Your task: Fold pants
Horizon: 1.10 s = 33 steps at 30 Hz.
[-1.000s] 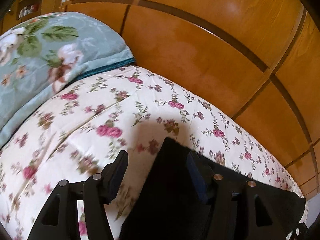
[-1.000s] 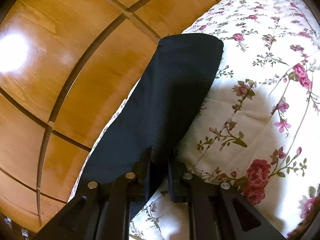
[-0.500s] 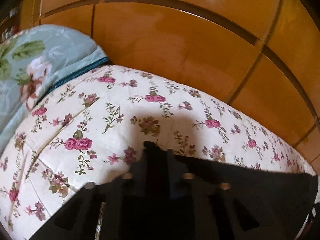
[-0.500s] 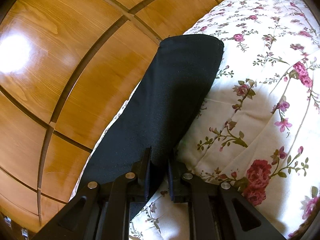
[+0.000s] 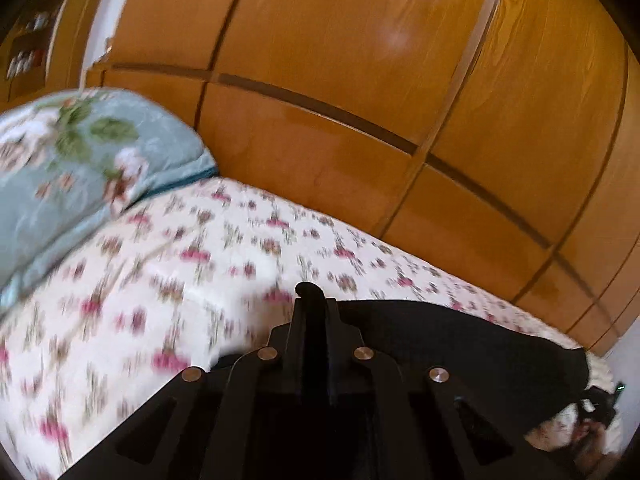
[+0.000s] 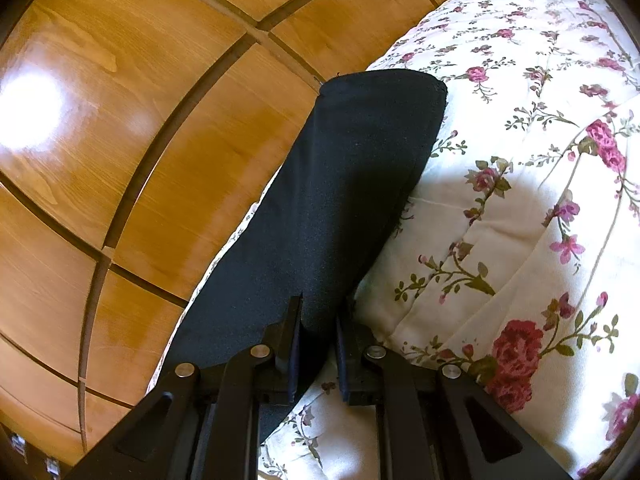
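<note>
The black pants lie as a long strip along the far edge of the floral quilt, beside the wooden wardrobe. My right gripper is shut on the near end of the pants, cloth pinched between its fingers. In the left wrist view the pants stretch to the right over the quilt. My left gripper is shut on the pants' other end, a small fold of black cloth sticking up between the closed fingers. That view is blurred by motion.
A wooden panelled wardrobe runs right behind the bed; it also shows in the right wrist view. A pale green floral pillow lies at the left end of the quilt.
My left gripper went from open over the pants' end to shut on it, then lifted and swung, blurring its view. The right gripper stayed shut on its end, hardly moving.
</note>
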Motion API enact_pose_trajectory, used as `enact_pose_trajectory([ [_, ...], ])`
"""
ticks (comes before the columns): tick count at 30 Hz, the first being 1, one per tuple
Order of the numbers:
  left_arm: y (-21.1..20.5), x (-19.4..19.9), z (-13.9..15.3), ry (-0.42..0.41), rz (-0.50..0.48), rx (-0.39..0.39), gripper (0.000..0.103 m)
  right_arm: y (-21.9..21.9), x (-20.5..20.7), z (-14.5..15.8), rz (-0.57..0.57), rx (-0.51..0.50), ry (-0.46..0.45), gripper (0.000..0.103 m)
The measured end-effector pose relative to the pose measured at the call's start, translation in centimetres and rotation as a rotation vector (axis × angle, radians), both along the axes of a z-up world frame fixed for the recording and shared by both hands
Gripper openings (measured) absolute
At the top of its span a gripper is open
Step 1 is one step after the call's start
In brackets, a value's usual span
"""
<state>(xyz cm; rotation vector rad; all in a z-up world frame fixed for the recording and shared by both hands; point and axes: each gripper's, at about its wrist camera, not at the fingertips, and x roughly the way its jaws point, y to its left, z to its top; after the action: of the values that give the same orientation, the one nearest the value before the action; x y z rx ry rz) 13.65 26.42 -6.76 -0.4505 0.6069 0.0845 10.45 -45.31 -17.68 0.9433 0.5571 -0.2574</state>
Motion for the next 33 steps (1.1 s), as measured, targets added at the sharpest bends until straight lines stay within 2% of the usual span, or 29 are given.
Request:
enact_pose_trajectory([
  [5, -0.9, -6.0, -1.5, -0.031, 0.030, -0.051, 0.006, 0.1, 0.1, 0.1, -0.001, 0.000, -0.001, 0.015],
  [8, -1.3, -7.8, -3.8, 0.003, 0.053, -0.103, 0.006, 0.5, 0.5, 0.5, 0.004, -0.020, 0.021, 0.018],
  [9, -1.3, -8.2, -4.8, 0.016, 0.067, -0.130, 0.006, 0.7, 0.6, 0.8, 0.012, -0.026, 0.036, 0.025],
  [12, -1.3, -8.6, -6.2, 0.023, 0.081, -0.166, 0.006, 3.3, 0.5, 3.6, 0.107, -0.065, 0.057, 0.068],
  [16, -1.1, -8.3, -6.8, 0.027, 0.079, -0.187, 0.006, 11.7, -1.4, 9.1, 0.266, -0.310, -0.007, 0.070],
  [17, -1.0, -8.3, -6.8, 0.024, 0.078, -0.199, 0.006, 13.3, -1.4, 9.7, 0.311, -0.317, -0.038, 0.071],
  [19, -0.9, -8.7, -7.0, 0.014, 0.075, -0.221, 0.007, 16.6, -0.1, 10.1, 0.440, -0.277, -0.062, 0.076],
  [20, -0.9, -8.9, -7.1, 0.012, 0.073, -0.225, 0.007, 19.1, 1.6, 10.0, 0.531, -0.238, -0.029, 0.076],
  [26, -1.2, -9.3, -7.1, 0.000, 0.066, -0.217, 0.007, 28.9, 8.8, 9.2, 0.772, -0.094, 0.071, 0.076],
  [30, -1.1, -9.2, -7.2, -0.003, 0.063, -0.221, 0.007, 32.9, 12.4, 7.8, 0.801, 0.013, 0.159, 0.076],
  [33, -1.0, -9.3, -7.3, -0.006, 0.062, -0.226, 0.007, 34.0, 14.7, 6.5, 0.777, 0.059, 0.223, 0.076],
])
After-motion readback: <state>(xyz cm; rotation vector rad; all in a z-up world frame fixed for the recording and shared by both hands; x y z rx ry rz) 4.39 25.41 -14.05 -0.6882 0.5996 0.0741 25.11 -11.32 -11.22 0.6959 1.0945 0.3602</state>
